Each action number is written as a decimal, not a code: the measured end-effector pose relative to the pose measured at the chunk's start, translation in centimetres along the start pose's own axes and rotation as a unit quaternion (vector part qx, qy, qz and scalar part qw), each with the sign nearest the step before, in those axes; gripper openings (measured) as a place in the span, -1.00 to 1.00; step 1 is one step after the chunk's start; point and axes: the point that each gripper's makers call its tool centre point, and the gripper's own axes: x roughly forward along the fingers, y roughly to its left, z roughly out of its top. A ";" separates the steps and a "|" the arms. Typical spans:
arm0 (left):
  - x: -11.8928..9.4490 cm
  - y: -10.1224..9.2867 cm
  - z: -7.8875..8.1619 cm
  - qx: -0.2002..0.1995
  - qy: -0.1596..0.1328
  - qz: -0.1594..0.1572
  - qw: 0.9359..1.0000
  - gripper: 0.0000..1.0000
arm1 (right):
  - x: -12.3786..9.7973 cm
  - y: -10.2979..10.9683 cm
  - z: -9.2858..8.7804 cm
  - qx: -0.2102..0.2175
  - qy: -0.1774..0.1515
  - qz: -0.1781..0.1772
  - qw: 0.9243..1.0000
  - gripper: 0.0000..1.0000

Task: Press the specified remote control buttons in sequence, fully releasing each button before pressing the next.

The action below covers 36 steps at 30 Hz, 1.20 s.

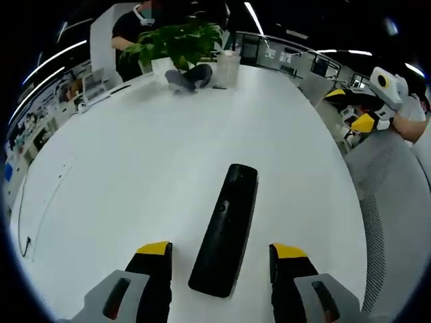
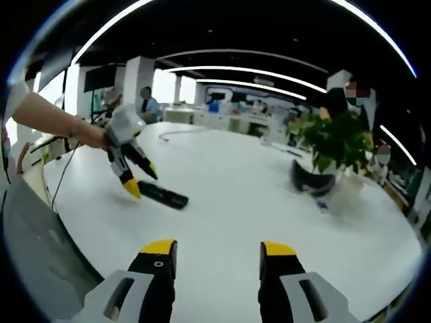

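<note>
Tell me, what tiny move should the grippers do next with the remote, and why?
Probably lower the left gripper onto the black remote. Its jaws are open on either side of the remote's near end, which lies flat on the white table. The right gripper hangs open and far back.

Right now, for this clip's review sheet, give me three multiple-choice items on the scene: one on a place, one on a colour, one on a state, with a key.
1. Where does the remote control lie?
A. on the white table
B. on the grey chair
C. inside the plant pot

2. What colour are the tips of the left gripper?
A. red
B. yellow
C. green

3. How does the right gripper stand?
A. shut on the remote control
B. shut on a plant leaf
C. open, holding nothing

Key: 1 A, the remote control rests flat on the tabletop between the left gripper's jaws; 2 B, both tips are yellow; 3 C, bare table shows between its jaws.
</note>
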 end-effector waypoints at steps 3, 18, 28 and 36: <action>0.2 0.3 -0.3 0.008 0.012 0.006 1.000 0.16 | 0.1 0.2 -0.1 0.001 0.003 0.006 1.000 -0.10; 0.6 0.6 0.3 0.030 0.012 0.014 0.999 -0.25 | 0.0 0.4 -0.1 0.002 0.000 0.014 1.000 -0.20; 0.6 0.8 0.2 0.032 0.014 0.018 0.999 -0.49 | 0.1 0.5 -0.4 -0.013 0.009 0.016 1.000 -0.28; 0.6 0.0 0.0 0.034 0.004 0.013 0.999 -0.52 | 0.2 0.9 -0.8 -0.026 0.022 0.023 0.999 -0.31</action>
